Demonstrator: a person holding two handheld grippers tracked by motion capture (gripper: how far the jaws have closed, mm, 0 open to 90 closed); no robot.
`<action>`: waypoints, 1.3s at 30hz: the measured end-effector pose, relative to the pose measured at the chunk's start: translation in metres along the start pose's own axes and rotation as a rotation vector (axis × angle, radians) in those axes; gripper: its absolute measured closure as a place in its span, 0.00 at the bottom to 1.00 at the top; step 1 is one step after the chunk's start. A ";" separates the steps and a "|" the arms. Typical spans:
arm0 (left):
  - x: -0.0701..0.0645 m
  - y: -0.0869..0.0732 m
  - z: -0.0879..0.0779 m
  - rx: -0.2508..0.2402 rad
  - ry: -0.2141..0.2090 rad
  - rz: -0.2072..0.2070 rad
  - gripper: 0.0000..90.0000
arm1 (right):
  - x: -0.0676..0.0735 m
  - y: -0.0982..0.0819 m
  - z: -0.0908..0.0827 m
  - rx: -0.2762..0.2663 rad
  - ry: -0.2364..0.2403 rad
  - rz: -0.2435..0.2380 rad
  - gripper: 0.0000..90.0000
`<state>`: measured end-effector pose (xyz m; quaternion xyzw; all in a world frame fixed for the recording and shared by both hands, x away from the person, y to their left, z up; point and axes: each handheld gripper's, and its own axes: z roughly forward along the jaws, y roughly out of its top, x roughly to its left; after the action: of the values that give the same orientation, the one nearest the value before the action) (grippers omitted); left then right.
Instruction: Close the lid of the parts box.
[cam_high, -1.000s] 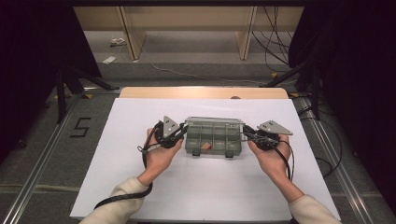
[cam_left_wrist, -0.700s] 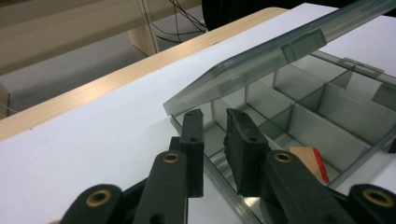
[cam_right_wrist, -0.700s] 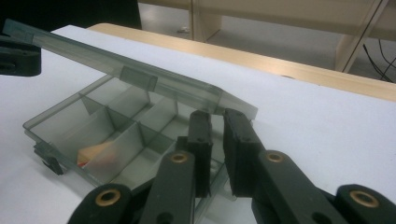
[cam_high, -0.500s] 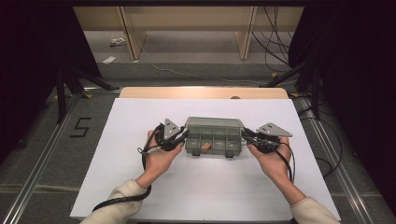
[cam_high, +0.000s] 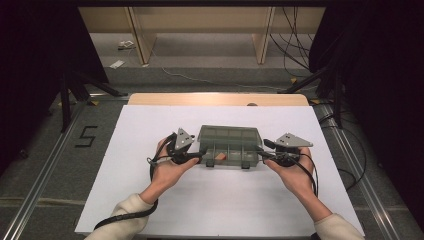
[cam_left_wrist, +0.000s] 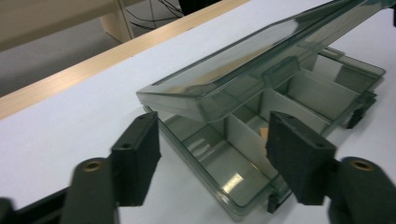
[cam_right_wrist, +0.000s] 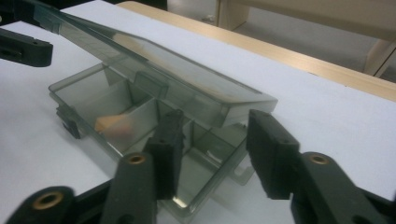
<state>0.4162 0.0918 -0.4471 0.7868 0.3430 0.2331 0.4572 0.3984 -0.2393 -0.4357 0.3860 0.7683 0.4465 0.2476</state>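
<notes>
1. The compartment box (cam_high: 229, 146) lies on the white table sheet (cam_high: 150, 125), about midway across it, with the left gripper (cam_high: 199, 153) at its left end and the right gripper (cam_high: 260, 152) at its right end.
2. In the left gripper view the box (cam_left_wrist: 261, 135) sits just beyond the two black jaws, its near corner reaching in between them; the lid's corner hangs above the gap.
3. The left gripper's jaws have just been opening and now stand apart, with no pad pressing on the box.
4. In the right gripper view the box (cam_right_wrist: 154, 121) lies the same way: one jaw stands over the open tray, the other outside the end wall, and the lid's corner lies between them.
5. The right gripper's jaws have likewise just been opening; they stand about half spread and seem to clear the plastic, though the inner pad is too close to the tray wall to be sure.
6. The box is smoky grey-green, see-through plastic, shallow and rectangular.
7. Its lid (cam_left_wrist: 243, 70) is raised at a slant, lifted along the side nearer the person.
8. White dividers split the tray into several compartments.
9. Dark latches stick out from the front wall.
10. A small orange piece (cam_right_wrist: 113, 124) lies in one middle compartment.
</notes>
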 end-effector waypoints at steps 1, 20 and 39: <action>0.000 0.000 -0.001 0.006 -0.009 -0.001 0.35 | 0.000 0.000 0.000 0.001 0.004 0.001 0.59; -0.005 0.010 -0.002 0.043 -0.103 0.018 0.07 | -0.001 0.003 -0.002 0.030 0.120 -0.017 0.24; -0.006 0.024 -0.006 -0.021 -0.100 -0.005 0.10 | 0.006 0.018 -0.004 0.005 0.148 -0.038 0.21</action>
<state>0.4154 0.0823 -0.4233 0.7917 0.3192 0.1960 0.4826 0.3990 -0.2309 -0.4186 0.3381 0.7928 0.4670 0.1975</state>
